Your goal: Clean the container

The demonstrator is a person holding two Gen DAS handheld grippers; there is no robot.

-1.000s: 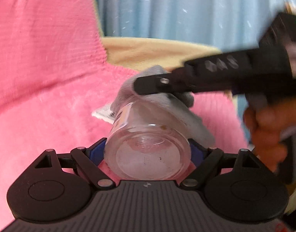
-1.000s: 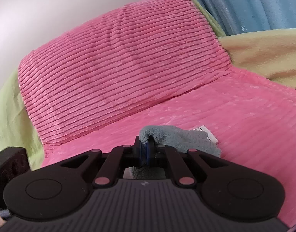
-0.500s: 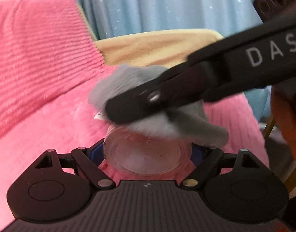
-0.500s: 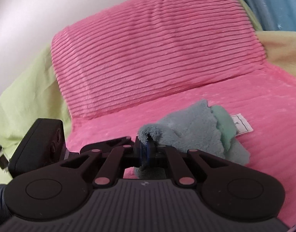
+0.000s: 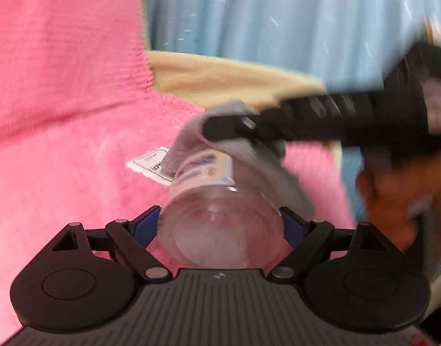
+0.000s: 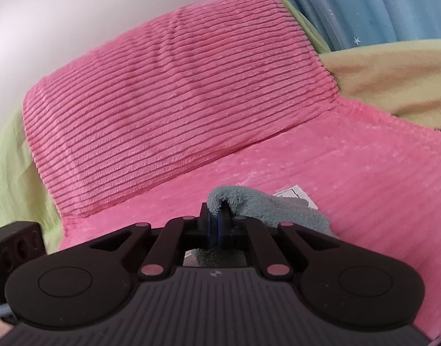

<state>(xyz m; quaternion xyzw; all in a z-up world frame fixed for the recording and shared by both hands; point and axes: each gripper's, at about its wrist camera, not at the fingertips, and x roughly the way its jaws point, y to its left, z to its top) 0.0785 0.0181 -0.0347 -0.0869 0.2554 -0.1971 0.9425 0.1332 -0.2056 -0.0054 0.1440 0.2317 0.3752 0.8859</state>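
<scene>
Left gripper (image 5: 220, 225): jaws part-open, clamped on the base of the clear jar (image 5: 217, 201), blue pads touching its two sides. Jar's long axis runs straight out from the left jaws along the fingers, far end tipped up and slightly left; base fills the left wrist view, printed label on the upper wall. Can't see the mouth, it's under the cloth.

Right gripper (image 6: 216, 227): jaws nearly shut, pinching a fold of the grey-green fleece cloth (image 6: 266, 207). In the left wrist view the right gripper comes in from the right, roughly crosswise to the jar axis, with the cloth draped over the jar's far end and down its right side, touching the glass. Frame is motion-blurred there.

Judgement: wiping the outside or rim of the jar. The relation that matters is that the cloth sits at the end farthest from the left jaws, so strokes along the jar axis lever against that base grip; across the axis is safer.

Behind: pink ribbed blanket (image 6: 177, 86) on a bed, white tag (image 5: 151, 165) just left of the jar, blue curtain (image 5: 278, 14).
</scene>
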